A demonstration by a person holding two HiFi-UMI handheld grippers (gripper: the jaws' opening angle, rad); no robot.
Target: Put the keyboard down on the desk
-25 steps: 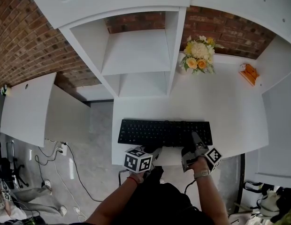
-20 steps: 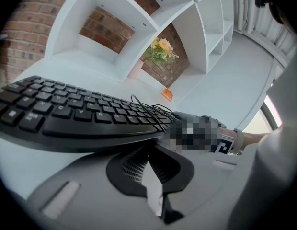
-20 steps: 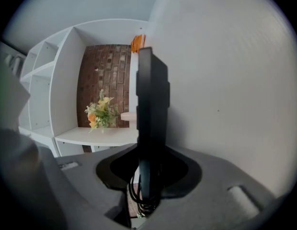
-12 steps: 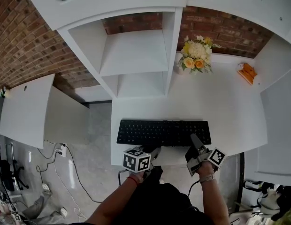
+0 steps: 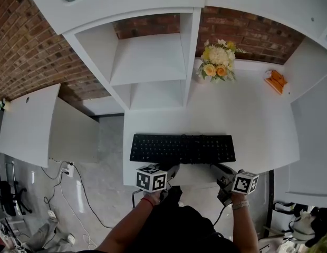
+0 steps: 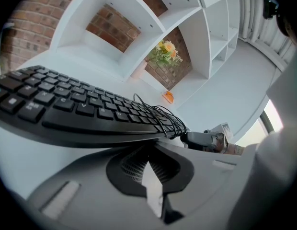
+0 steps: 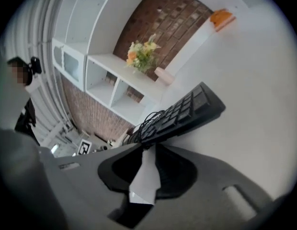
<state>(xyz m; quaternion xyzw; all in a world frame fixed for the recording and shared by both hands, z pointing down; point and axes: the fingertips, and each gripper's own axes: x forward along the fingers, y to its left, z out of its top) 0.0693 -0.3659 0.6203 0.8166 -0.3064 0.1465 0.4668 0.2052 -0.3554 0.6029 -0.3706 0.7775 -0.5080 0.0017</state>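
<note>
One black keyboard (image 5: 182, 148) is lying flat on the white desk (image 5: 248, 115). At its near edge the left gripper (image 5: 172, 169) is sitting clenched, tips meeting that edge, which is hiding whether they are pinching it. Just off the keyboard's near right corner the right gripper (image 5: 220, 171) is hanging released, jaws having just been closing on nothing.

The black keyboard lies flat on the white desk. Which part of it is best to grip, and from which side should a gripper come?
Take the keyboard by its near long edge, coming from the front of the desk, low and almost level, one jaw over and one under. It lies flat and is thin, so probably only an edge fits the jaws.
</note>
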